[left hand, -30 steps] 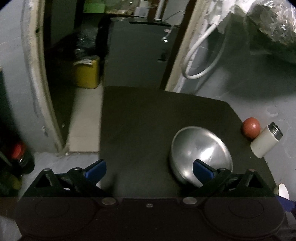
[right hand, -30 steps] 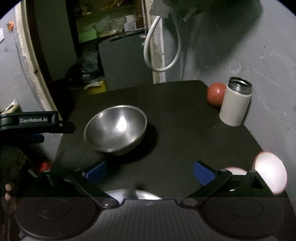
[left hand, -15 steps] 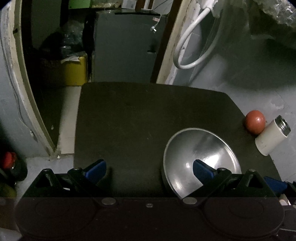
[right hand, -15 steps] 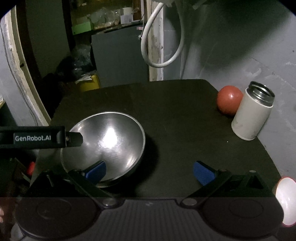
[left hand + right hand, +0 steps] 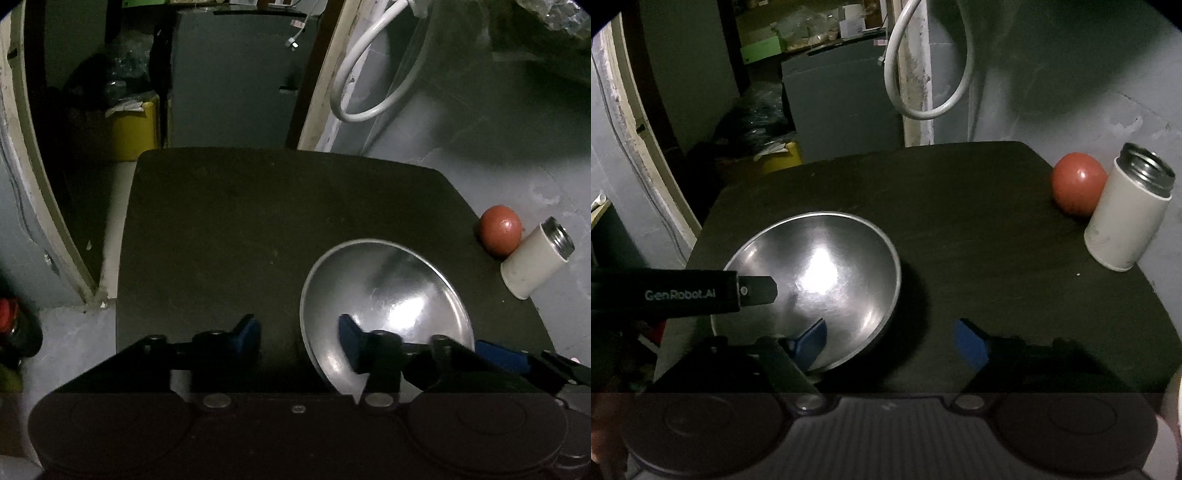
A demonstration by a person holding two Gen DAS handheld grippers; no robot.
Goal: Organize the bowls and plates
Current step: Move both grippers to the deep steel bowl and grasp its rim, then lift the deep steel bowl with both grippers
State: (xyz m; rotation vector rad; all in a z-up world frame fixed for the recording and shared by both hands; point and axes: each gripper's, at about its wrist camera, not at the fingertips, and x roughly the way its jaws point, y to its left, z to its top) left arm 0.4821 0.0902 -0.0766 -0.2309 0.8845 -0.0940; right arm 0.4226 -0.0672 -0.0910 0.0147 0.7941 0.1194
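Note:
A steel bowl [image 5: 399, 288] [image 5: 827, 266] sits upright on the black table [image 5: 258, 221] [image 5: 979, 221]. My left gripper [image 5: 299, 336] straddles the bowl's left rim, one blue pad inside the bowl and one outside. Its fingers are partly closed, with a gap still showing on both sides of the rim. My right gripper [image 5: 892, 345] straddles the near right rim, its left pad inside the bowl and its right pad over the table, and it is open. In the right wrist view the left gripper's fingertip [image 5: 753, 291] reaches over the bowl from the left.
A red ball [image 5: 500, 229] [image 5: 1078, 184] and a white flask with an open steel mouth [image 5: 535, 266] [image 5: 1126, 218] stand at the table's right edge by the grey wall. Beyond the far edge a white hose [image 5: 362, 92] hangs, and a yellow bin [image 5: 133, 129] sits in the dark doorway.
Both grippers came closer to the bowl and now reach over its rim. The left fingers have narrowed a lot, the right ones slightly. The bowl stays on the table.

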